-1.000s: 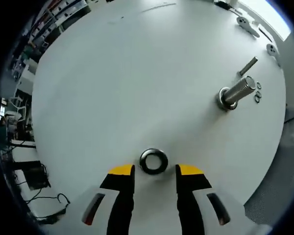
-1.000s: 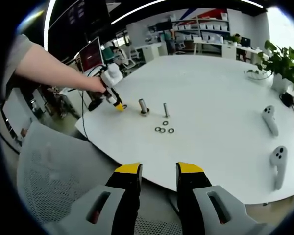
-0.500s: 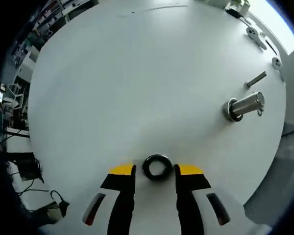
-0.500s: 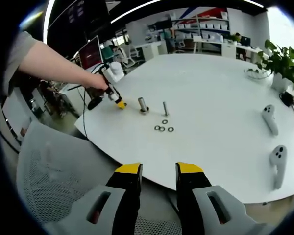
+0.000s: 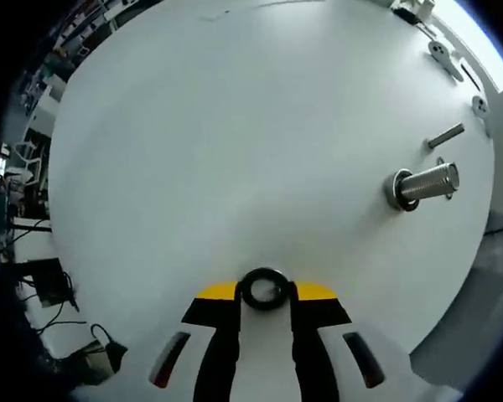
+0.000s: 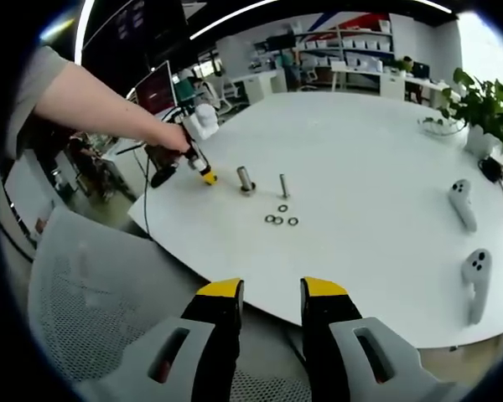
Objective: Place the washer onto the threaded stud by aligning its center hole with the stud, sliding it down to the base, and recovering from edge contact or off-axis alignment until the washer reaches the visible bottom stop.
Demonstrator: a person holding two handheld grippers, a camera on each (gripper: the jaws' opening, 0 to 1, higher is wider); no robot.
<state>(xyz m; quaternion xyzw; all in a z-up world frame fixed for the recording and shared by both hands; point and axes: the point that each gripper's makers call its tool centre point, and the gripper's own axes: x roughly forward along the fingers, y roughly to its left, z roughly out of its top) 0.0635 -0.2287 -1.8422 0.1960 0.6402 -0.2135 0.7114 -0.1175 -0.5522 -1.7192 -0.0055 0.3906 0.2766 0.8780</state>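
In the left gripper view a dark ring-shaped washer (image 5: 264, 289) lies on the white table (image 5: 235, 134), and my left gripper (image 5: 265, 292) is shut on it, its yellow-tipped jaws touching both sides. The wide threaded stud (image 5: 425, 183) stands on its base at the right, well away from the washer. A thinner bolt (image 5: 446, 135) stands beyond it. In the right gripper view a hand holds the left gripper (image 6: 203, 173) just left of the stud (image 6: 246, 180). My right gripper (image 6: 271, 293) is open with nothing in it, off the table's near edge.
Three spare washers (image 6: 281, 218) lie near the thin bolt (image 6: 282, 186). Two white controllers (image 6: 461, 203) (image 6: 476, 283) rest at the table's right. A potted plant (image 6: 486, 105) stands far right. A grey mesh chair (image 6: 92, 310) sits below the near edge.
The left jaws have shut from either side onto the washer. The left gripper has crept slightly toward the stud. The right gripper has not moved.
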